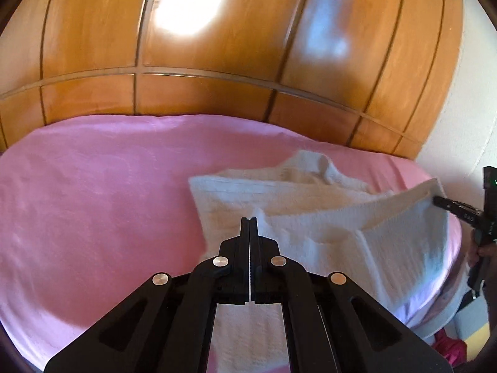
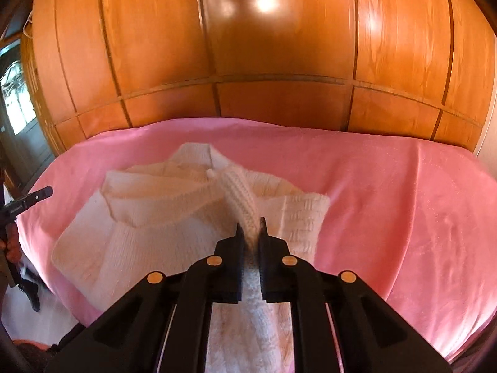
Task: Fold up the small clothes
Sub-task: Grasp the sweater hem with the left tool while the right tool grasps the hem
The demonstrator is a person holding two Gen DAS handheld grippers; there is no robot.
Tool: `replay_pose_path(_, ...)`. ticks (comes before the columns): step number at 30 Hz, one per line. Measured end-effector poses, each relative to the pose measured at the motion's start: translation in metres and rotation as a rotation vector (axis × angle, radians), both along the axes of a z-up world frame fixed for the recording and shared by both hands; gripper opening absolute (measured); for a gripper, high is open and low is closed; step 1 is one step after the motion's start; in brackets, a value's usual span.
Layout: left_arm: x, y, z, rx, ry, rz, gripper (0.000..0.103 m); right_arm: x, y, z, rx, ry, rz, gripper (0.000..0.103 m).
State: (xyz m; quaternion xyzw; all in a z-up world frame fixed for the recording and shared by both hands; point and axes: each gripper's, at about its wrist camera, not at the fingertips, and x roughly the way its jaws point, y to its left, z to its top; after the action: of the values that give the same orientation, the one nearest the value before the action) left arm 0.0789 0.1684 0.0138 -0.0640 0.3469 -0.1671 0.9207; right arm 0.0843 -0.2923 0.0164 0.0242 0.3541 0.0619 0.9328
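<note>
A white knitted garment [image 1: 310, 211] lies partly folded on the pink bed cover [image 1: 93, 192]. My left gripper [image 1: 249, 221] is shut on its near edge and lifts it; white cloth shows between the closed jaws. My right gripper [image 2: 250, 228] is shut on a thick knitted fold of the same garment [image 2: 155, 217], held raised above the pink bed cover [image 2: 388, 205]. The right gripper also shows at the right edge of the left wrist view [image 1: 441, 202], pinching a lifted corner. The left gripper shows at the left edge of the right wrist view [image 2: 43, 193].
A glossy wooden wardrobe [image 1: 217, 62] stands right behind the bed and fills the background [image 2: 279, 46]. A window or doorway [image 2: 15, 99] is at far left. The bed's right edge drops off by a white wall [image 1: 450, 143], with a pink item [image 1: 450, 348] on the floor.
</note>
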Motion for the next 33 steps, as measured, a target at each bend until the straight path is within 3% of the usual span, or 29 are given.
replay_pose_path(1, 0.005, -0.001, -0.004, -0.009, 0.025, -0.021, 0.0, 0.003, 0.002, -0.003, -0.006, 0.011, 0.0, 0.007)
replay_pose_path(2, 0.007, -0.003, -0.007, -0.015, 0.044, -0.035, 0.008, 0.004, 0.003, -0.006, -0.009, 0.022, 0.001, 0.007)
replay_pose_path(3, 0.011, -0.007, -0.013, -0.013, 0.066, -0.051, 0.019, 0.007, 0.006, -0.015, -0.015, 0.044, 0.001, 0.007)
replay_pose_path(4, 0.013, -0.011, -0.017, -0.003, 0.077, -0.058, 0.044, 0.007, 0.008, -0.018, -0.021, 0.06, -0.002, 0.007)
replay_pose_path(5, 0.014, -0.015, -0.022, 0.013, 0.083, -0.06, 0.057, 0.009, 0.008, -0.024, -0.024, 0.077, -0.006, 0.007)
replay_pose_path(6, 0.016, -0.021, -0.029, 0.037, 0.094, -0.068, 0.058, 0.007, 0.008, -0.028, -0.021, 0.087, -0.009, 0.007)
replay_pose_path(8, 0.02, -0.031, -0.042, 0.069, 0.128, -0.111, 0.058, 0.008, 0.006, -0.036, -0.011, 0.107, -0.022, 0.007)
replay_pose_path(11, 0.027, -0.047, -0.06, 0.176, 0.141, -0.119, 0.057, 0.009, 0.004, -0.042, -0.005, 0.122, -0.033, 0.007)
replay_pose_path(12, 0.027, -0.056, -0.067, 0.222, 0.133, -0.138, 0.051, 0.01, 0.003, -0.043, -0.006, 0.125, -0.037, 0.007)
replay_pose_path(13, 0.027, -0.06, -0.07, 0.255, 0.126, -0.139, 0.019, 0.01, 0.002, -0.042, -0.007, 0.126, -0.037, 0.007)
replay_pose_path(14, 0.027, -0.065, -0.074, 0.308, 0.12, -0.14, 0.005, 0.009, 0.002, -0.041, -0.009, 0.126, -0.037, 0.007)
replay_pose_path(15, 0.025, -0.068, -0.074, 0.335, 0.091, -0.132, 0.005, 0.008, 0.002, -0.039, -0.011, 0.124, -0.035, 0.007)
replay_pose_path(17, 0.018, -0.062, -0.062, 0.291, 0.047, -0.124, 0.004, 0.003, 0.0, -0.03, 0.001, 0.105, -0.03, 0.006)
replay_pose_path(21, 0.016, -0.027, -0.02, 0.072, 0.01, -0.091, 0.004, -0.003, -0.013, 0.001, 0.079, 0.031, -0.039, 0.006)
replay_pose_path(26, 0.048, 0.006, 0.0, -0.125, 0.05, -0.026, 0.004, 0.028, -0.033, 0.019, 0.173, -0.021, -0.085, 0.006)
replay_pose_path(30, 0.098, 0.013, -0.012, -0.167, 0.115, 0.042, 0.004, 0.077, -0.044, 0.013, 0.19, -0.013, -0.133, 0.006)
replay_pose_path(33, 0.135, 0.005, -0.034, -0.121, 0.173, 0.089, 0.004, 0.12, -0.048, -0.013, 0.167, 0.046, -0.187, 0.006)
